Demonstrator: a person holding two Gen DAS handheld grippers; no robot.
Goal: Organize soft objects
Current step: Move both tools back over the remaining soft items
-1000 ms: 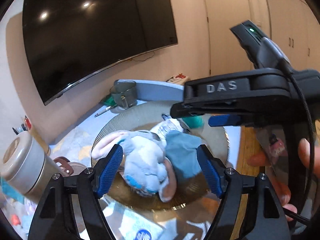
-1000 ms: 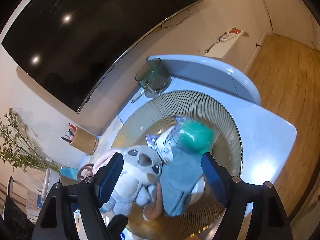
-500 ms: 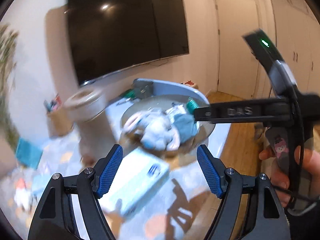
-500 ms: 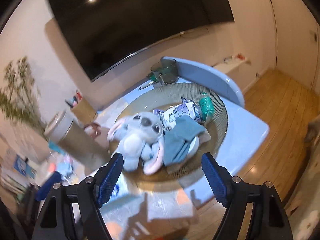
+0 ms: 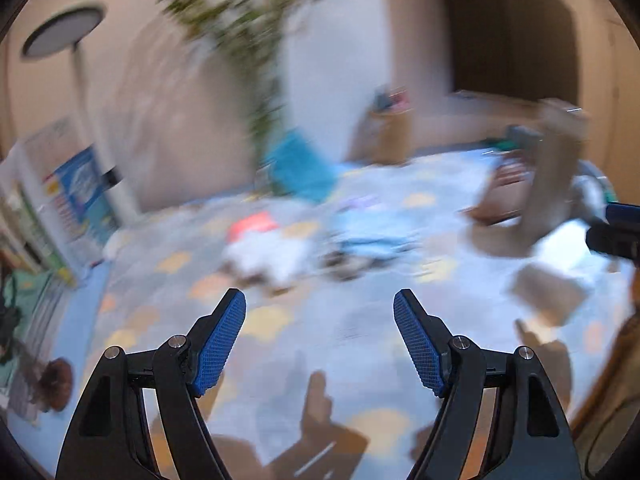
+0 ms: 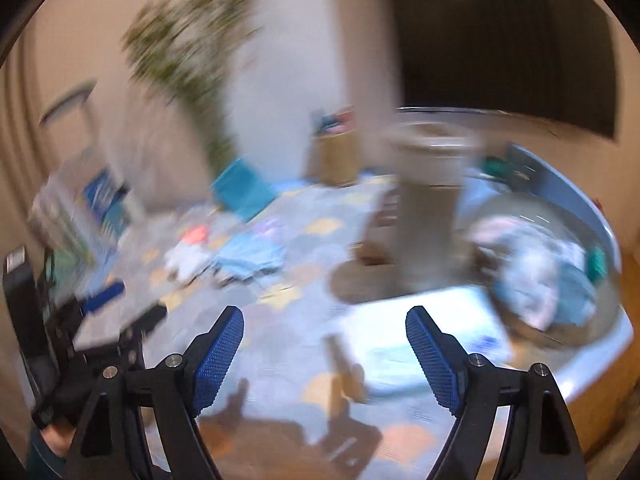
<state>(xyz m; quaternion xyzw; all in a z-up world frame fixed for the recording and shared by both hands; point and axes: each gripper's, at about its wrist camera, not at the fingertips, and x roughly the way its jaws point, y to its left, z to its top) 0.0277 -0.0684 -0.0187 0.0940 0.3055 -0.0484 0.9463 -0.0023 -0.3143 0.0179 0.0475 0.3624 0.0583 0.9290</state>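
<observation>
Both views are motion-blurred. My left gripper (image 5: 320, 340) is open and empty above the patterned tablecloth (image 5: 320, 360). Ahead of it lie a white and red soft object (image 5: 264, 252) and a light blue cloth (image 5: 372, 236). My right gripper (image 6: 324, 354) is open and empty. In its view the white and red soft object (image 6: 188, 256) and the blue cloth (image 6: 252, 256) lie at the left. The round tray (image 6: 600, 320) with the plush toy (image 6: 520, 256) and a teal cloth (image 6: 572, 292) is at the right. The left gripper (image 6: 100, 312) shows at the far left.
A tall grey canister (image 6: 428, 208) stands between the cloths and the tray. A white and blue box (image 6: 424, 340) lies near my right gripper. A pen holder (image 6: 332, 152), a teal box (image 6: 240, 188), a plant (image 6: 192, 40) and a floor lamp (image 5: 80, 80) stand at the back.
Both grippers have pulled back from the tray and swung left across the table. The view now faces the loose cloths in the middle of the table. Both stayed open.
</observation>
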